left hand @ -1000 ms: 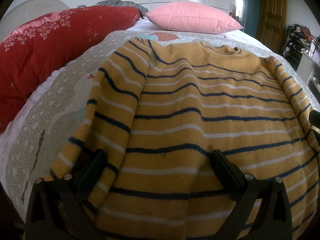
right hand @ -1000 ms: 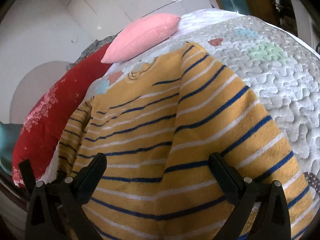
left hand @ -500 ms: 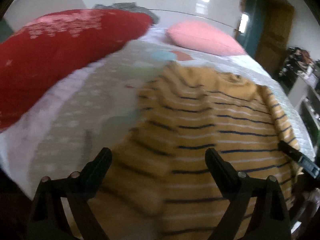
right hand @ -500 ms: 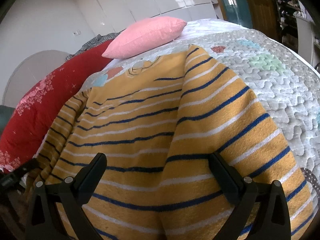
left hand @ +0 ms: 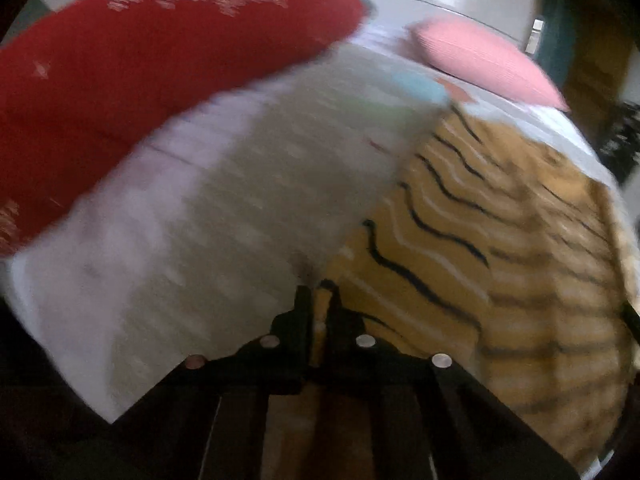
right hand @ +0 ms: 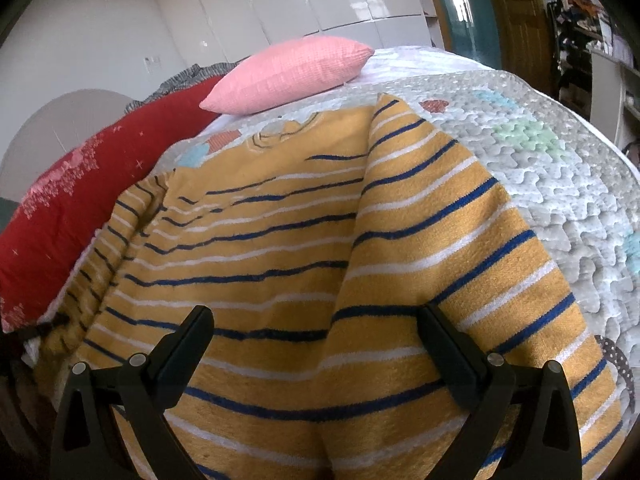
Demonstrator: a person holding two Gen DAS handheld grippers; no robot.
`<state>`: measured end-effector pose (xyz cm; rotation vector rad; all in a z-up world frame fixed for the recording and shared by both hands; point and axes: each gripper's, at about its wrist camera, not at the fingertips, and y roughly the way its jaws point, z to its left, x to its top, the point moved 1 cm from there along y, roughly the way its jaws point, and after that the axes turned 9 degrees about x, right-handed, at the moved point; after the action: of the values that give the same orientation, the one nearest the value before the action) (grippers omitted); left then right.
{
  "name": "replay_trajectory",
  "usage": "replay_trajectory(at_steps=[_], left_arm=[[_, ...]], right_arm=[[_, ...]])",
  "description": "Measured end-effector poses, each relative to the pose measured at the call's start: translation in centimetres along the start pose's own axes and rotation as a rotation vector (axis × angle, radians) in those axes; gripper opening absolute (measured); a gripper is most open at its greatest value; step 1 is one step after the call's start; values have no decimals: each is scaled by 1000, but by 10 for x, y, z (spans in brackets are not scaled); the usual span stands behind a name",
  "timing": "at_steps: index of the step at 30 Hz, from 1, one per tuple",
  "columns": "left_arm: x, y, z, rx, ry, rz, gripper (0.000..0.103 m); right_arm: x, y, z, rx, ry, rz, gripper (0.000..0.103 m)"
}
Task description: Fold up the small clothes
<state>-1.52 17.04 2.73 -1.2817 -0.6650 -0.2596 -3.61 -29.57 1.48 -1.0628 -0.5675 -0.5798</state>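
Left wrist view is smeared with blur, but you can see your left gripper (left hand: 320,300) with its jaws just drawn together, a thin fold of the striped sweater (left hand: 500,248) pinched between them at the garment's near left edge. The sweater itself lies spread on the bed (left hand: 224,208), over the pale quilt, its collar toward the far pink pillow (right hand: 288,74) and the red duvet (left hand: 132,68) running along the left. Your right gripper (right hand: 316,352) hovers over the near right part of the cloth with its jaws wide apart and nothing in them; the right sleeve already lies turned in over the body. The chief risk is that shallow bite on the left: only a sliver of edge seems to be caught, so a quick pull could let the knit slip free, or you may have just one layer and leave the layer beneath behind. With the right side unpinned, dragging the left edge could also slide the whole sweater across the smooth quilt and skew the fold. The soft knit stretches, so a hard tug would leave the stripes crooked. Carrying it wide to the left might brush the red duvet.
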Motion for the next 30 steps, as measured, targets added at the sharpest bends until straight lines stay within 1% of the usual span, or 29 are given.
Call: replay_trajectory(at_steps=[1,2,3,4,6,7,8,9,10,11,13,16,17,19,21,22,23,24,25,27,28,29,30], left_arm=[[7,3,11,52,-14,-14,5],[13,7,23,88,-32,-19,5],[19,9,35,108,-53,-16,5],[23,10,45,103,-69,-10,6],[22,0,62,59,-95,-18,12],[19,-6,65,49,-99,-27,21],[14,-14,67,40,-98,-40,34],[6,-25,68,24,-94,-56,41],[-2,-35,67,-3,-92,-71,53],[-6,-42,63,-28,-94,-76,60],[-22,-61,54,-104,-100,-80,64],[-41,-80,27,-176,-58,-68,65],[-49,-87,16,-186,-37,-73,66],[-61,-98,-1,-201,-6,-89,66],[-73,-113,-23,-234,34,-103,66],[-73,-114,-32,-244,46,-105,66],[-75,-118,-39,-248,64,-107,66],[-77,-124,-46,-244,88,-110,66],[-80,-129,-50,-237,111,-117,66],[-81,-135,-56,-214,147,-130,67],[-81,-136,-56,-211,148,-133,68],[-80,-136,-55,-213,143,-133,69],[-79,-136,-53,-222,132,-129,70]], right_arm=[[0,1,1,-9,-6,5,103],[0,2,2,-17,-11,10,103],[0,2,3,-25,-16,14,103],[0,3,4,-35,-22,18,103],[0,5,6,-52,-32,28,103],[0,6,7,-61,-37,34,103],[1,8,9,-74,-44,41,103],[1,9,10,-86,-49,53,103],[1,11,12,-96,-55,67,103],[2,12,13,-102,-63,82,103],[2,12,13,-96,-77,103,103],[1,5,9,-70,-39,74,103],[1,4,9,-72,-24,59,103],[-1,3,13,-100,-32,63,103],[-5,5,17,-136,-55,84,103],[-6,3,22,-152,-78,97,96],[-6,-2,24,-146,-85,94,85],[-5,-12,25,-104,-78,80,81],[-1,-27,23,-23,-49,50,78],[7,-64,10,97,23,-44,76],[10,-79,1,107,50,-78,76],[14,-97,-16,102,90,-115,76],[16,-108,-29,89,121,-133,76]])
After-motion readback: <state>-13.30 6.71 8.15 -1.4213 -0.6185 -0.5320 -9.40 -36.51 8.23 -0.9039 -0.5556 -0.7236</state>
